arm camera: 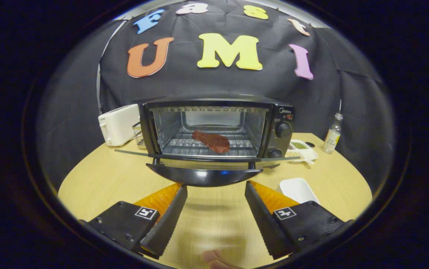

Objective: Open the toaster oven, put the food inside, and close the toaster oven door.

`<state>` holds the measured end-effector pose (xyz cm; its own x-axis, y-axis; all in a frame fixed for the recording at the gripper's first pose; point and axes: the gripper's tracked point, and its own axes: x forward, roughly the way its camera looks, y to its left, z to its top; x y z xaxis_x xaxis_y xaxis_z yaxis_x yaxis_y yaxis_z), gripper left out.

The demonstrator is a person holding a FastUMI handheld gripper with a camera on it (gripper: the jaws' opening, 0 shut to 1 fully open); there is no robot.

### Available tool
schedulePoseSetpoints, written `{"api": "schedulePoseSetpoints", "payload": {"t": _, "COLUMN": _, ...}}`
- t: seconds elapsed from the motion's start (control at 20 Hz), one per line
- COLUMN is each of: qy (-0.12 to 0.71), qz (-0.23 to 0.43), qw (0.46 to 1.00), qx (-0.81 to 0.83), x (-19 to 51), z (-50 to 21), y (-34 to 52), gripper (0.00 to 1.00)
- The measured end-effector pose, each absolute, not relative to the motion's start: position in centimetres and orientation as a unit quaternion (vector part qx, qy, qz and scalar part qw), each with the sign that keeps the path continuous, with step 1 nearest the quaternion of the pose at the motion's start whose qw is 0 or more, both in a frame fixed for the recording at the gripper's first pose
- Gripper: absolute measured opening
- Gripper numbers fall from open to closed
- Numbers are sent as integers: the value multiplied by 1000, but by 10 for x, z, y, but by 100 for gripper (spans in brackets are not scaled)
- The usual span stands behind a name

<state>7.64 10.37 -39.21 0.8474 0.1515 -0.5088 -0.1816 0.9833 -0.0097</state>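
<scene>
Gripper (216, 186) sits low over the table (98, 179) with its two fingers spread wide and nothing between them. Their tips point toward 12 o'clock, just under the edge of the open oven door (204, 175).

From big to small: the wooden table is the biggest thing. On it stands the toaster oven (216, 127), straight ahead of the fingers at 12 o'clock. Its door hangs down flat toward the fingers. The food (211, 141), a flat brown-red piece of meat, lies on the wire rack (199, 147) inside the oven.

At 10 o'clock from the oven sits a white toaster (119, 124), close beside it. At 4 o'clock from the oven is a white dish (297, 188), just beyond the right finger. At 3 o'clock, near the oven's knobs (283, 130), is a little tray (303, 149) with bits of green food. Further out at 3 o'clock stands a small glass bottle (332, 134).

Someone's fingertips (216, 259) peek in at 6 o'clock, below the gripper.
</scene>
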Motion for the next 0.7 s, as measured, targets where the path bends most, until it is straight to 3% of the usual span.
{"api": "schedulePoseSetpoints", "payload": {"t": 0.4, "qy": 236, "qz": 73, "qw": 968, "qx": -38, "x": 123, "z": -358, "y": 100, "gripper": 98}}
{"api": "schedulePoseSetpoints", "payload": {"t": 0.7, "qy": 156, "qz": 71, "qw": 985, "qx": -25, "x": 172, "z": -297, "y": 102, "gripper": 98}}
